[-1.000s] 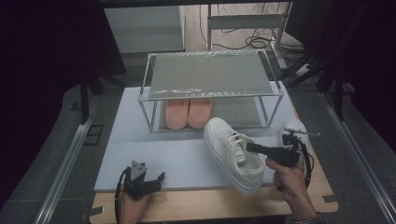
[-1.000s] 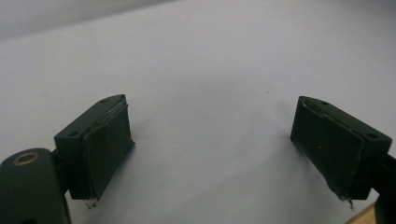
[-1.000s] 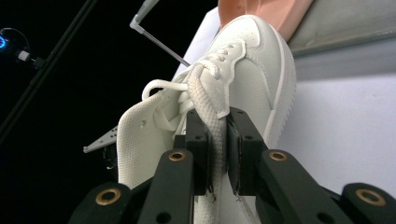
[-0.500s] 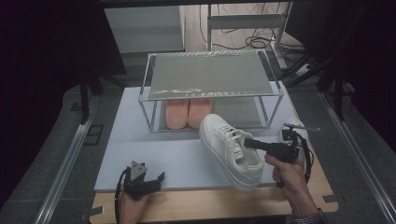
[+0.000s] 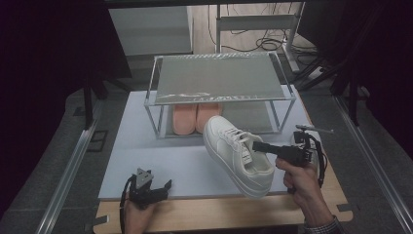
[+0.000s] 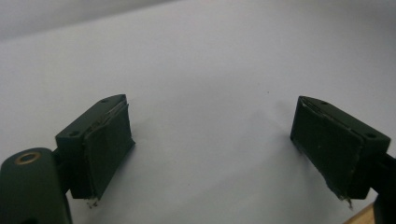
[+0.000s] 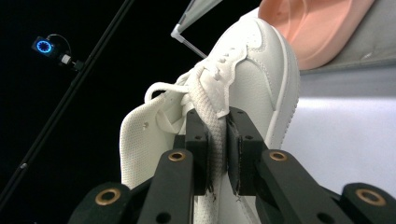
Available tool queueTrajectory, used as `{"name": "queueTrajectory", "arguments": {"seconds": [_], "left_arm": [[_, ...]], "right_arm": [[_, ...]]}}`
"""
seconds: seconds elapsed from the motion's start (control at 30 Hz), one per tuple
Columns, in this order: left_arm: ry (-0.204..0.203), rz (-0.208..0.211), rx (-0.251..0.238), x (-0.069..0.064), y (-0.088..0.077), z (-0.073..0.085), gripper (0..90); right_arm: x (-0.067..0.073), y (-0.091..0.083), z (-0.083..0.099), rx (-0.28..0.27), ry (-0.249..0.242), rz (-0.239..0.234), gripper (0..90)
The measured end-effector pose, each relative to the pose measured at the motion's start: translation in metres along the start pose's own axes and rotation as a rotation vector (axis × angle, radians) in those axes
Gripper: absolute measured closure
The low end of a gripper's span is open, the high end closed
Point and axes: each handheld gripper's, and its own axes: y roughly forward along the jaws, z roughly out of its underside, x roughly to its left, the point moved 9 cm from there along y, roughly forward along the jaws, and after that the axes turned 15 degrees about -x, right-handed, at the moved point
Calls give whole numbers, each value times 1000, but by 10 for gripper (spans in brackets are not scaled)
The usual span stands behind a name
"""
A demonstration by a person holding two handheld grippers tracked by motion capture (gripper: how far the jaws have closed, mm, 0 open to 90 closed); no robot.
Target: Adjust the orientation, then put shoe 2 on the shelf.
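Dark room, white counter (image 5: 146, 146), rack (image 5: 219, 78) at back. Right tool (image 7: 218, 140) clamped on sneaker (image 5: 236, 153) tongue; we keep toe rack-ward, level, beside pink slippers (image 5: 195, 117). Left tool (image 6: 210, 144) apart, idle.

A pair of pink slippers (image 5: 195, 117) lies side by side under the metal shelf rack (image 5: 219, 78) on the white desk (image 5: 141, 146)

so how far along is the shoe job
Done: a pink pair already sits on the rack's lower shelf. In hand: the right gripper is shut on the white sneaker's tongue, holding it above the mat. Left: shelving the sneaker. The left gripper is open and idle.
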Motion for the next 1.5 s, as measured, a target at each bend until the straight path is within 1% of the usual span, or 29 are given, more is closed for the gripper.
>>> {"name": "queueTrajectory", "arguments": {"seconds": [0.2,0.43,0.87,0.97,1.17,1.23,1.37,1.5], "left_arm": [[0,0,1,0,0,0,125],[0,1,2,0,0,0,125],[0,3,3,0,0,0,125],[0,2,2,0,0,0,125],[0,1,2,0,0,0,125],[0,1,2,0,0,0,125],[-1,2,1,0,0,0,125],[-2,2,1,0,0,0,125]], "right_arm": [[9,1,-5,6,3,-12,796],[18,3,-13,-4,14,-33,796],[35,13,-25,-9,22,-60,797],[37,15,-29,-18,34,-67,797],[45,21,-37,-37,27,-82,797],[49,23,-41,-43,35,-84,797],[53,29,-50,-63,24,-84,797],[53,36,-59,-84,34,-76,797]]}}
